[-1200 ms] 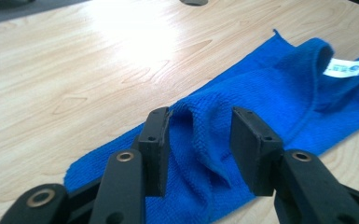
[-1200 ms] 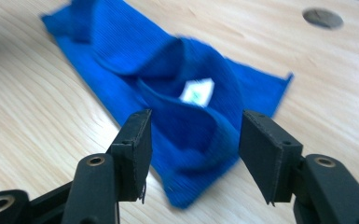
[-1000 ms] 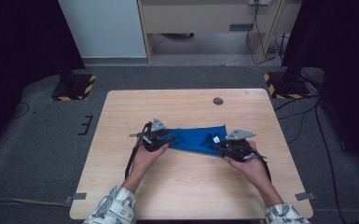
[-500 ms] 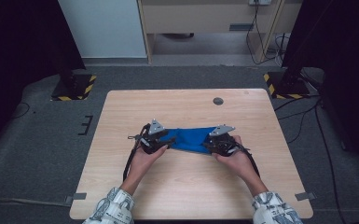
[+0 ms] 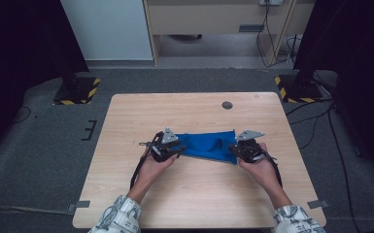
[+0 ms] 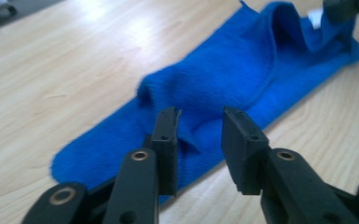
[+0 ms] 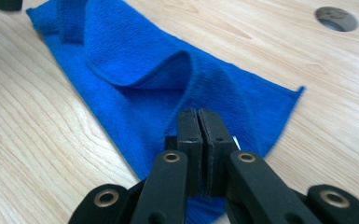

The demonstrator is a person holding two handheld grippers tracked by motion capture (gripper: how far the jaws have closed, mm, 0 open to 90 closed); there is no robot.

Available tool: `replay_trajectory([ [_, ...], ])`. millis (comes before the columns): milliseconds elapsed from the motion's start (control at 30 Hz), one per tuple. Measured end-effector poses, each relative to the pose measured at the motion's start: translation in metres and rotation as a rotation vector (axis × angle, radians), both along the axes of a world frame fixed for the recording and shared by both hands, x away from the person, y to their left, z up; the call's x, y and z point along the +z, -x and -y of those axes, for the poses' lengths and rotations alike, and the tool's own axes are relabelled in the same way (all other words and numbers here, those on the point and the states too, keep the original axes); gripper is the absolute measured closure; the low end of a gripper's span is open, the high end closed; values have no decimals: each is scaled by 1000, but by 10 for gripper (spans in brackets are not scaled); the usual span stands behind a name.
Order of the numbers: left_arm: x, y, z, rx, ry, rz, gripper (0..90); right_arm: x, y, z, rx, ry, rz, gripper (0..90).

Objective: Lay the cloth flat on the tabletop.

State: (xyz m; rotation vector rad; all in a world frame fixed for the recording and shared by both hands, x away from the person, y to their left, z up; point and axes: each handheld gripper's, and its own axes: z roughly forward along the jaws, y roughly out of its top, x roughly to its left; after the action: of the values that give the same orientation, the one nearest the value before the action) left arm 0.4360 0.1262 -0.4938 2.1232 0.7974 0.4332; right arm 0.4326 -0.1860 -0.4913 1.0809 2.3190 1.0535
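The blue cloth [image 5: 208, 145] lies flat but rumpled near the middle of the table [image 5: 126, 121], stretched between the two grippers, with a raised fold running across it. The right gripper [image 7: 199, 122] sits at the cloth's right end; its jaws have just been closing and now stand together, with the cloth's edge apparently nipped between the pads. The left gripper [image 6: 200, 135] is over the cloth's left end, its jaws having just been closing yet with a gap between them, a small pucker of cloth between them but not pressed.
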Motion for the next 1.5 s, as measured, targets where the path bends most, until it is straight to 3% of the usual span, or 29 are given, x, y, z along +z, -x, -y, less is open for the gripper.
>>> replay_trajectory([
  [67,-4,-1,5,-7,-16,-8,678,1,1,4,-6,-13,2,879],
  [300,-24,-14,13,37,-27,-23,676,-3,3,6,1,-29,-1,879],
  [467,-32,-22,11,84,-22,-27,605,-5,4,5,7,-43,-6,876],
  [633,-36,-26,13,89,-24,-27,575,-5,4,6,8,-50,-7,870],
  [733,-38,-29,14,112,-28,-28,607,-5,4,6,10,-51,-6,871],
  [900,-39,-33,9,147,-11,-40,772,-4,4,8,9,-54,-4,873],
  [1000,-38,-34,6,156,2,-51,836,-4,4,9,5,-57,-4,874],
  [1067,-36,-34,4,153,33,-52,860,-3,4,10,3,-60,4,875],
  [1200,-23,-30,-1,159,75,-19,868,0,4,12,-2,-68,8,878],
  [1367,-8,-19,-9,134,62,-13,873,4,5,15,-12,-82,17,883],
  [1500,-1,-10,-16,123,86,-10,874,7,10,19,-9,-88,24,884],
])
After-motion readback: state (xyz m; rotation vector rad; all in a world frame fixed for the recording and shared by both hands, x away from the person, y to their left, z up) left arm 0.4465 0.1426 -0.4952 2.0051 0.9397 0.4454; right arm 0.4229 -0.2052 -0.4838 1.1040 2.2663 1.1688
